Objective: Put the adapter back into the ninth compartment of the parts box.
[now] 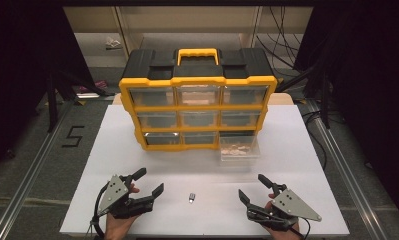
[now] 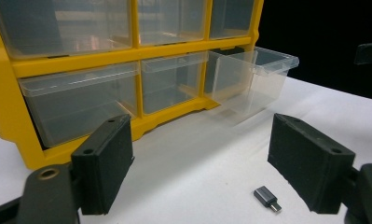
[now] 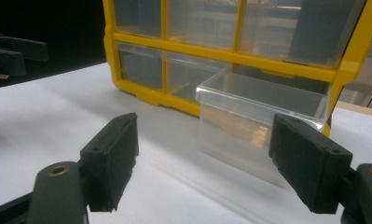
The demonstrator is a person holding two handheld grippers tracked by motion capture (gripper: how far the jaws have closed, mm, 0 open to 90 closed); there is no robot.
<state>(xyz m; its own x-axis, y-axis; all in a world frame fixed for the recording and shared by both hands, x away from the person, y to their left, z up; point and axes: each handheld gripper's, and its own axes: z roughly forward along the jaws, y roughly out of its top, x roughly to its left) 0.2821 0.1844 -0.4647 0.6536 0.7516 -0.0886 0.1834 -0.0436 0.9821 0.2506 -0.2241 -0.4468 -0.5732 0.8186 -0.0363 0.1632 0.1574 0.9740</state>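
Note:
A yellow and black drawer cabinet (image 1: 197, 95) stands at the back of the white table (image 1: 112, 150). Its bottom right clear drawer (image 1: 239, 149) is pulled out, with small brownish pieces inside; the same drawer (image 2: 253, 77) (image 3: 258, 126) faces both gripper views. A small grey USB adapter (image 1: 192, 198) (image 2: 267, 198) lies on the table between the grippers. My left gripper (image 1: 149, 181) (image 2: 200, 163) is open near the front left, with the adapter low beside its right jaw. My right gripper (image 1: 252, 187) (image 3: 204, 163) is open at the front right, empty, pointing at the drawer.
The cabinet's other clear drawers (image 1: 199, 119) are pushed in. Metal rails (image 1: 32, 170) run along both sides of the table on the grey floor. Cables (image 1: 282, 45) and shelving lie behind the cabinet. Bare white surface spreads between the cabinet and the grippers.

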